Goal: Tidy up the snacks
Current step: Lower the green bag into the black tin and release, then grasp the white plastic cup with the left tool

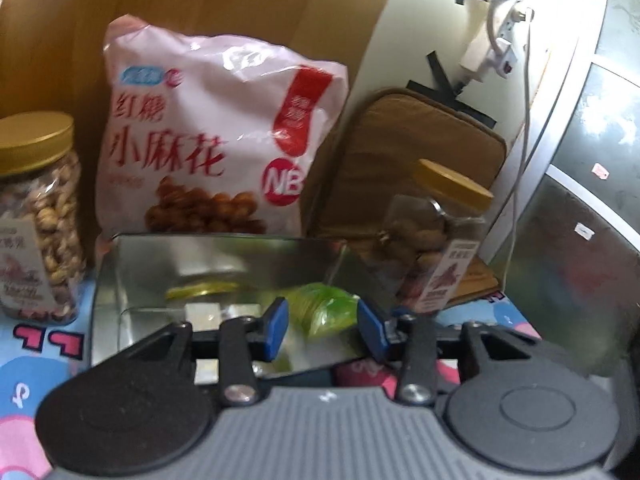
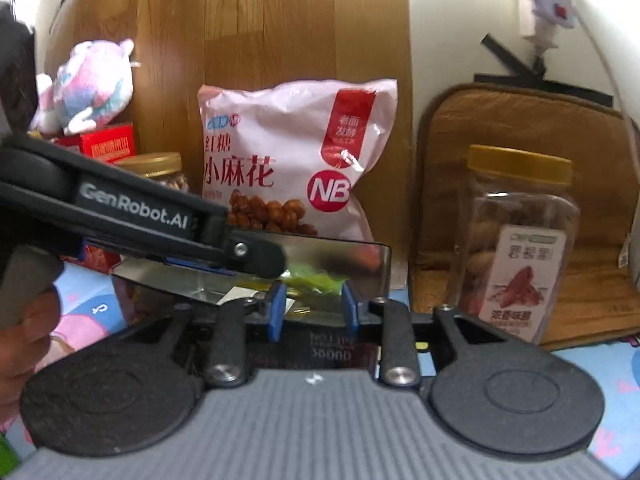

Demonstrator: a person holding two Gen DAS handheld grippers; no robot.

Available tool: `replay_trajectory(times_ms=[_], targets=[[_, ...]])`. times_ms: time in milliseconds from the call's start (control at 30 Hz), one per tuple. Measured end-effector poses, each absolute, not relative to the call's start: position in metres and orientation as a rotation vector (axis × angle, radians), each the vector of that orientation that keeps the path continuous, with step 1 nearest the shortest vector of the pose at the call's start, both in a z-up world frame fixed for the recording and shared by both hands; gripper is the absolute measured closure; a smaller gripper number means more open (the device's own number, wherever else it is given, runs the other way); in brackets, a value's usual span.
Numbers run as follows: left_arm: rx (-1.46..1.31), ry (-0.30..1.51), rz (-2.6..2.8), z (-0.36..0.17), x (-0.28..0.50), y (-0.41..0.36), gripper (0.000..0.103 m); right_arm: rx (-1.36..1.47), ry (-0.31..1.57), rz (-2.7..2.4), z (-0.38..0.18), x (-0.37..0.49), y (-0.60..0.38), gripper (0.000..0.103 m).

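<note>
Left gripper (image 1: 322, 314) clenched on green packet (image 1: 316, 300) above metal tin (image 1: 224, 248). Right gripper (image 2: 312, 298): grasp cannot be determined.

the open metal tin (image 1: 224, 256) sat in the middle foreground, its top unobstructed. directly behind it the pink snack bag (image 1: 216, 140) stood against the wooden panel (image 1: 200, 0), blocking passage rearward. a nut jar (image 1: 38, 220) closed off the left flank; a second jar (image 1: 436, 240) stood just beside the tin's right corner, backed by a brown cushion (image 1: 404, 152). the left gripper (image 2: 244, 256) reached over the tin's left edge. bare patterned tabletop (image 2: 600, 380) lay free at the near right.
</note>
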State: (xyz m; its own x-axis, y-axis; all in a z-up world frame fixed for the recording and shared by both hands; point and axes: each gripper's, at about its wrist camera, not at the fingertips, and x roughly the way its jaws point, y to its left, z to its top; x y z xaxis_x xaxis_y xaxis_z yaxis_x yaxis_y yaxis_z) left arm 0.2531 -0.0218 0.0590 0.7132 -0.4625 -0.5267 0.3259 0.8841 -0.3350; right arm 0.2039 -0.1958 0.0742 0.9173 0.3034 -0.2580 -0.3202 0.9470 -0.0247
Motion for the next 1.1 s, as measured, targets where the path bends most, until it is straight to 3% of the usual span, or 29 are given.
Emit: replay_trajectory(times_ms=[200,433,600,867,1100], targets=[[-0.279,0.615,-0.436,0.06,0.217,0.016,0.064,0.029,0.254,0.37,0.069,0.159,-0.215,0.069],[-0.372,0.658,-0.293,0.039,0.157,0.079,0.064,0.172,0.407,0.502,0.043,0.138,-0.219,0.064],[-0.397,0.671,-0.213,0.025,0.123,0.103,0.063,0.113,0.5,0.521,0.028,0.131,-0.199,0.061],[-0.391,0.641,-0.135,0.014,0.1,0.127,0.061,0.034,0.465,0.592,0.034,0.097,-0.174,0.059],[-0.401,0.592,-0.066,-0.008,0.104,0.133,0.061,-0.072,0.48,0.674,0.043,0.118,-0.122,0.059]])
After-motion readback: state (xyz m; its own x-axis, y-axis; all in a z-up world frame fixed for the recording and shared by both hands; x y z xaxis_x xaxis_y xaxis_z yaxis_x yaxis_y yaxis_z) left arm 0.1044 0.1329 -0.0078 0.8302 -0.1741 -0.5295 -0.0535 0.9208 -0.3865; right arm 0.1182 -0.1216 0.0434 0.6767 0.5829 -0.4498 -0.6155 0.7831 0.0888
